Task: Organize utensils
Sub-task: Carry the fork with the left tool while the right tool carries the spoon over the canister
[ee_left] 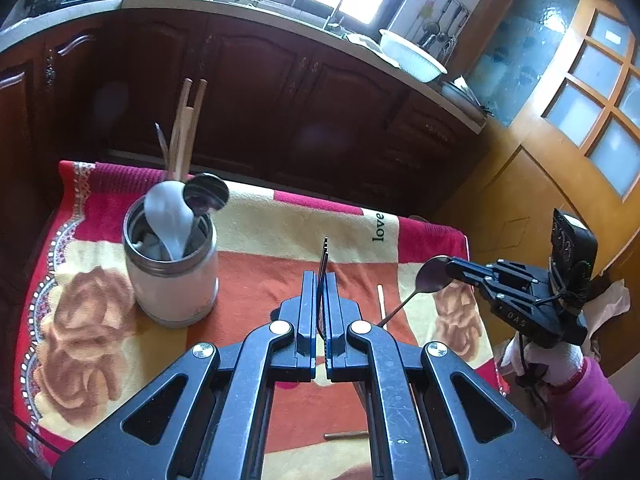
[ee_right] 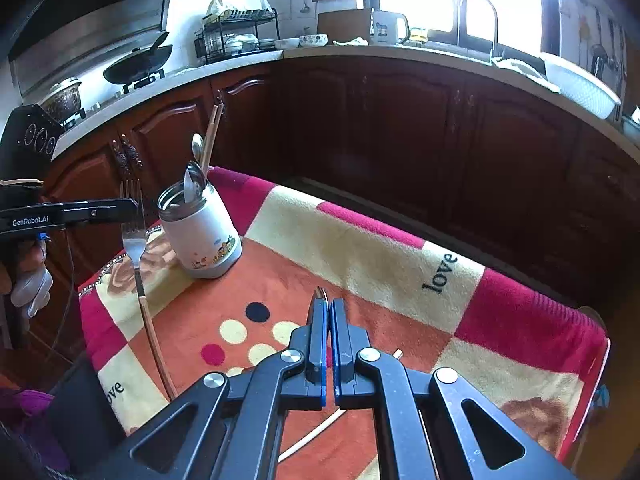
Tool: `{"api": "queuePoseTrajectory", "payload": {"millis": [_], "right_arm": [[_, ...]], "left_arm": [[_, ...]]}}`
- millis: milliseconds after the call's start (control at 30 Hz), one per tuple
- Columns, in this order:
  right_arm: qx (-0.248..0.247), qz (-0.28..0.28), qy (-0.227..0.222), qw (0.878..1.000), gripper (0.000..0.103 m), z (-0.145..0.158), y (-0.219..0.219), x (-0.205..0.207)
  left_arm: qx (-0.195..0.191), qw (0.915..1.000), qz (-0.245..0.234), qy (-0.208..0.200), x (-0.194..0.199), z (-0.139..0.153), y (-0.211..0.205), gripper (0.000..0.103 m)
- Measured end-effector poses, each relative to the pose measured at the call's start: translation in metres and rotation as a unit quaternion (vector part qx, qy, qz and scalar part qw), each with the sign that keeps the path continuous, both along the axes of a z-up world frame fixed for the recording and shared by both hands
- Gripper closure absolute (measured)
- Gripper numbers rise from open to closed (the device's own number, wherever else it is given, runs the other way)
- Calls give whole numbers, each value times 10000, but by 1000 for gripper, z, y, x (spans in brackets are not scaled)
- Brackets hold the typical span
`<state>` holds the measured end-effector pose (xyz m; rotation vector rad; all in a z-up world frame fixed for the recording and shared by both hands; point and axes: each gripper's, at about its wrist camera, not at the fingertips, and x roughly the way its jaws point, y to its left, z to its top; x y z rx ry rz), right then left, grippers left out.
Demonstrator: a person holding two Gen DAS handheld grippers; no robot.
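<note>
My left gripper [ee_left: 320, 282] is shut on a fork [ee_left: 324, 254], seen edge-on between its pads. The right wrist view shows that fork [ee_right: 134, 232] upright in the left gripper [ee_right: 135, 205], tines up, its wooden handle hanging down. My right gripper [ee_right: 328, 305] is shut on a metal spoon, of which only a sliver [ee_right: 320, 291] shows above the pads. From the left wrist view, the spoon [ee_left: 432, 276] sits in the right gripper [ee_left: 454, 267] above the table's right side. A white holder jar [ee_left: 172, 268] [ee_right: 200, 236] stands on the blanket with spoons and chopsticks inside.
A patterned red and cream blanket [ee_right: 360, 248] covers the table. A pale chopstick [ee_left: 381, 304] [ee_right: 312, 436] lies on it, and a brown utensil [ee_left: 346, 435] lies near the front. Dark wooden cabinets [ee_right: 400, 128] and a kitchen counter stand behind the table.
</note>
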<state>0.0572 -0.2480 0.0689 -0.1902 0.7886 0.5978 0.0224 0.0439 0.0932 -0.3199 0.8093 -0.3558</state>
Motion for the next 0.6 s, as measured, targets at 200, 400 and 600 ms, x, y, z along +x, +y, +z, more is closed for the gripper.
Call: {"api": "queuePoseTrajectory", "payload": {"millis": [200,400,600], "right_arm": [[108,110,-372,9992,102,42,12,0],[431,265,-802,9955,102,93,37,5],[604,501,-1093,9909,102,126,87,17]], "left_arm": [[-10,9994,225,-248,1,31,25,102],[214,9962,610,-589,16,71,60,102],[815,9870,1057,-894,35,93,90,102]]}}
